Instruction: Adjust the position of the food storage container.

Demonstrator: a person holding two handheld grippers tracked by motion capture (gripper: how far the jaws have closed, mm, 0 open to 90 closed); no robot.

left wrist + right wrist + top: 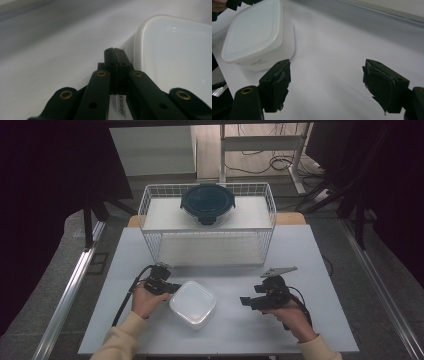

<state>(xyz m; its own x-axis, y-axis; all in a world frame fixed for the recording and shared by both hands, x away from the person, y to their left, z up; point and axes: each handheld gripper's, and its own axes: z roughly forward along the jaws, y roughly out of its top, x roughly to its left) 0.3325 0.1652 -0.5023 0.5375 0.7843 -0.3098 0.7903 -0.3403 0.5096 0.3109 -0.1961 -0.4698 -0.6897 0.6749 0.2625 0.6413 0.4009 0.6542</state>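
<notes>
Just beside the white container's (193,304) edge, left claw (176,288) closed.

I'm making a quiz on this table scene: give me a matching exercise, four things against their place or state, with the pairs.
Things:
1. white container
2. dark round container
3. left gripper
4. right gripper

Place or state:
A. on the wire rack's upper shelf
B. jaws wide apart, nothing between them
C. on the table between the two hands
D. jaws shut, beside the white tub

Pairs: 1-C, 2-A, 3-D, 4-B
</notes>
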